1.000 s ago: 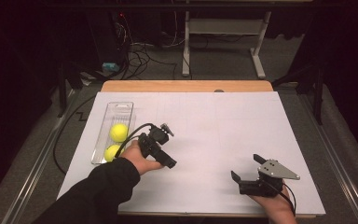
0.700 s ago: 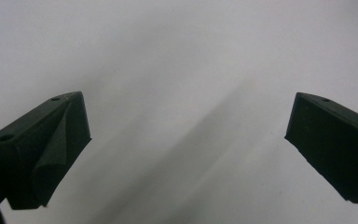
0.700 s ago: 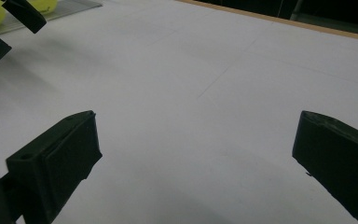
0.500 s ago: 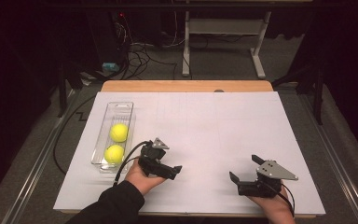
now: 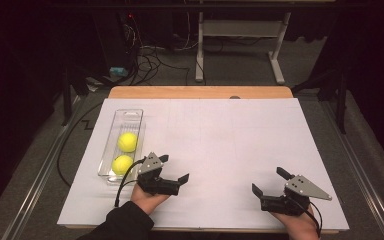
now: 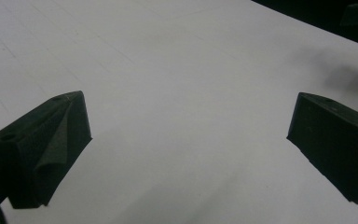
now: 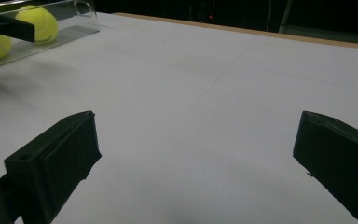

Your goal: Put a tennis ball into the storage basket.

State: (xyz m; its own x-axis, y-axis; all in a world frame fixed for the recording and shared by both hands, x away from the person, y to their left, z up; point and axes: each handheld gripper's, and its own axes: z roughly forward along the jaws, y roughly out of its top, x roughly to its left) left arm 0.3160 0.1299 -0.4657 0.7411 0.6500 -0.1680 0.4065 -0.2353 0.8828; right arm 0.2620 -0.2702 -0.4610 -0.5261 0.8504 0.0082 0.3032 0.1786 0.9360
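High view shows two tennis balls [image 5: 125,152] sitting in the clear tray [image 5: 130,114]. Just beside the tray, the left gripper [image 5: 172,168] has its jaws wide apart, holding nothing. Far from the tray, the right gripper [image 5: 271,181] also waits wide apart, probably resting.

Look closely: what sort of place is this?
Probably a lab or workshop: a table covered in white paper, tangled cables on the floor, a bare desk frame behind.

Bright evenly lit white table [image 5: 230,145], dark dim surroundings, soft faint shadows, gripper views slightly blurred
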